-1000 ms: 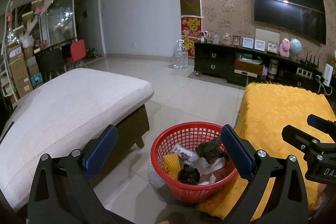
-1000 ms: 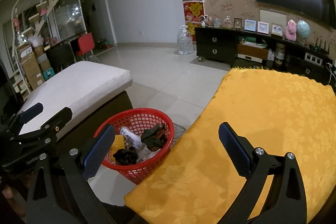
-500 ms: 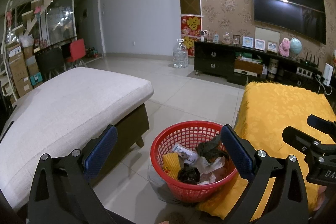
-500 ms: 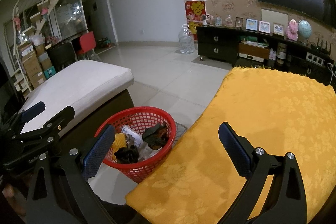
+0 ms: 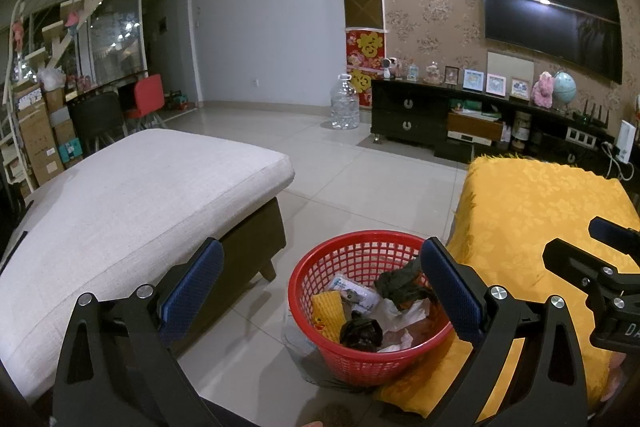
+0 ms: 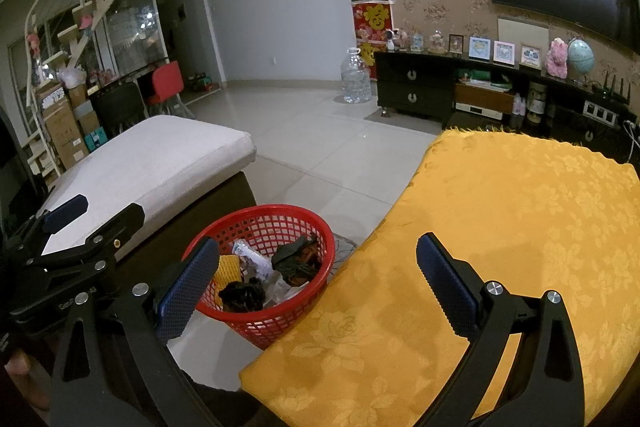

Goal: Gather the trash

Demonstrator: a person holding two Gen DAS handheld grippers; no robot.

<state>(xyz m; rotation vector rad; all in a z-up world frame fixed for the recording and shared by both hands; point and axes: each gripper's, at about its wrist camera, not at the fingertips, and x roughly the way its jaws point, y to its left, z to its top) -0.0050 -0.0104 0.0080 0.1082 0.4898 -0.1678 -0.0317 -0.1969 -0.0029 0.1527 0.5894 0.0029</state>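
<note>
A red mesh basket (image 5: 362, 251) stands on the tiled floor between a grey cushioned seat and a table under a yellow cloth. It holds crumpled trash (image 5: 394, 303): black bags, white paper, a yellow piece. My left gripper (image 5: 324, 287) is open and empty, held above and in front of the basket. My right gripper (image 6: 318, 287) is open and empty over the near edge of the yellow cloth (image 6: 500, 227), with the basket (image 6: 288, 223) at its lower left. Each gripper shows at the edge of the other's view.
The grey cushioned seat (image 5: 132, 195) fills the left. A dark TV cabinet (image 5: 440, 115) with frames and toys runs along the back wall under a TV. A large water bottle (image 5: 344, 103) stands on the floor beside it. Chairs and boxes sit far left.
The right gripper view has shifted slightly; the basket sits a little higher and more to the right in it. The left gripper has barely moved. Both stay open.
</note>
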